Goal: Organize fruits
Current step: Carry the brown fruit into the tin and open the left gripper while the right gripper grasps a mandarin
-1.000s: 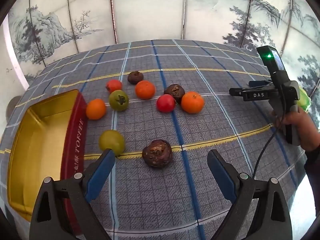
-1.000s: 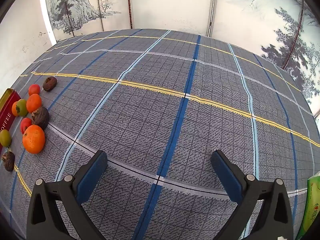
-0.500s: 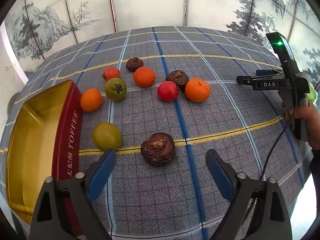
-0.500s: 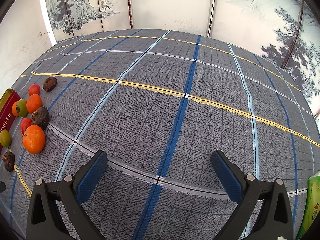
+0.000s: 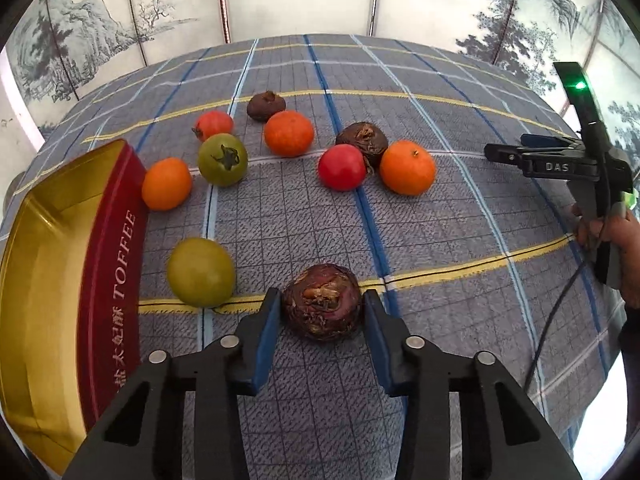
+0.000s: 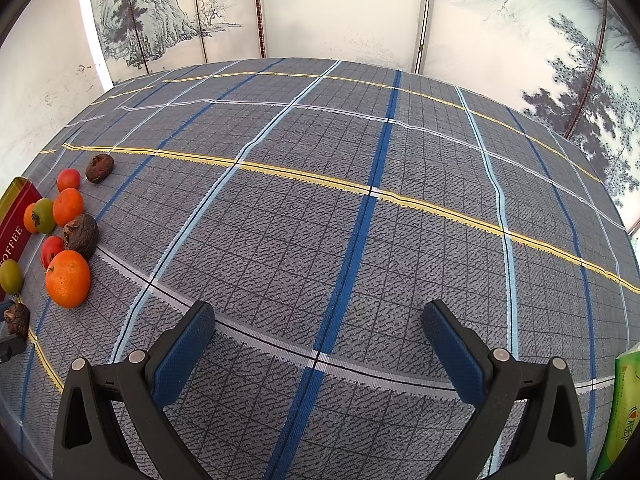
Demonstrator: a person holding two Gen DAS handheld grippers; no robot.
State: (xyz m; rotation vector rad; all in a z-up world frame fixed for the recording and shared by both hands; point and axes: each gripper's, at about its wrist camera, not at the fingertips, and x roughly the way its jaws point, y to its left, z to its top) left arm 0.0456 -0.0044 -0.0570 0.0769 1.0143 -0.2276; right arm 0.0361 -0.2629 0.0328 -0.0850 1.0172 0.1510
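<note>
My left gripper [image 5: 322,295] is closing its jaws on a wrinkled dark purple fruit [image 5: 322,312] lying on the checked cloth, and both blue pads touch its sides. A yellow-green fruit [image 5: 201,272] sits just to its left, beside the open gold and red toffee tin [image 5: 48,280]. Farther back lie an orange [image 5: 407,167], a red fruit [image 5: 342,167], a green tomato [image 5: 222,159] and several more fruits. My right gripper [image 6: 319,307] hovers open over bare cloth, with the fruits [image 6: 67,278] far to its left.
A green packet [image 6: 624,412] lies at the table's right edge. A hand [image 5: 616,240] holds the right gripper at the right of the left wrist view, its cable trailing down. Painted screens [image 6: 340,12] stand behind the table.
The left gripper moved forward and down over the dark purple fruit, and its jaws closed from wide apart onto the fruit's sides. The right gripper stayed still.
</note>
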